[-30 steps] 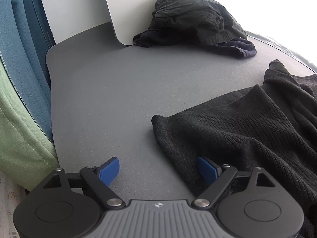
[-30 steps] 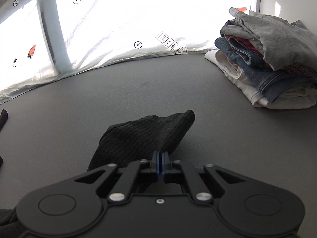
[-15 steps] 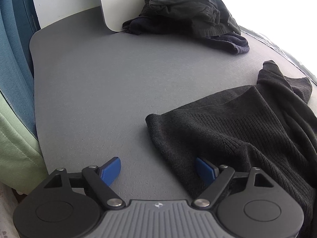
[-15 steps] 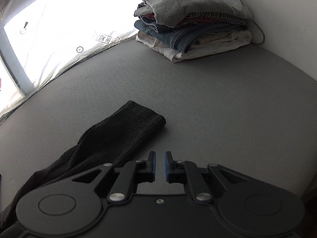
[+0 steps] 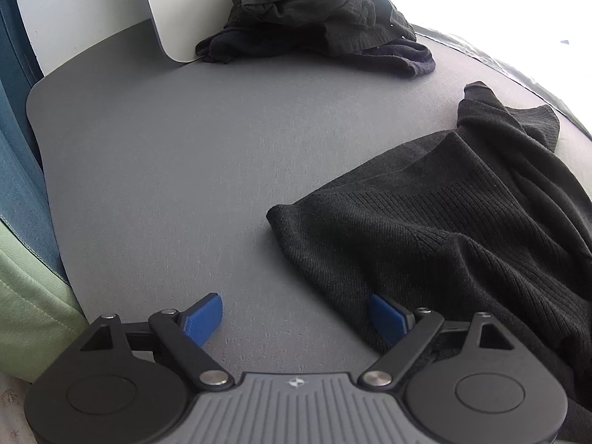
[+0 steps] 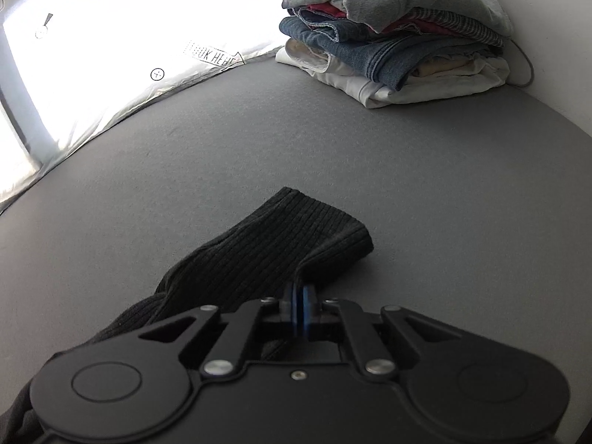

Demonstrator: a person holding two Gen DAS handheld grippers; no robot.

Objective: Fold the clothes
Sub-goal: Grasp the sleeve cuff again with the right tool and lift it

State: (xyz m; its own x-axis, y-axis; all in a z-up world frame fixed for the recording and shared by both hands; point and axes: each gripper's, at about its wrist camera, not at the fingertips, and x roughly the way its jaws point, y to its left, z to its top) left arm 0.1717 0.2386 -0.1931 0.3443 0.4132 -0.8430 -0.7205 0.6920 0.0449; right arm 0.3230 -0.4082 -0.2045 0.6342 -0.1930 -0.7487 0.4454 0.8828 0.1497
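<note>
Black ribbed knit sweater (image 5: pixel 444 222) lies mid-table (image 5: pixel 185 166); right gripper (image 6: pixel 299 305) pinches its sleeve cuff (image 6: pixel 314 229), left gripper (image 5: pixel 296 314) spread wide. Next, probably fold the sleeve inward.

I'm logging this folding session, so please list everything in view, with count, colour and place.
sweater: one, black ribbed, spread on the mat; its cuff pinched by the right gripper
mat: one, grey, underneath everything
crumpled clothes: one dark heap, mat's far edge
folded stack: one, grey, red, denim, white, far corner
curtain: one, white, printed, behind the mat
left gripper: jaws open, beside the sweater's hem
right gripper: jaws just closed on the cuff
</note>
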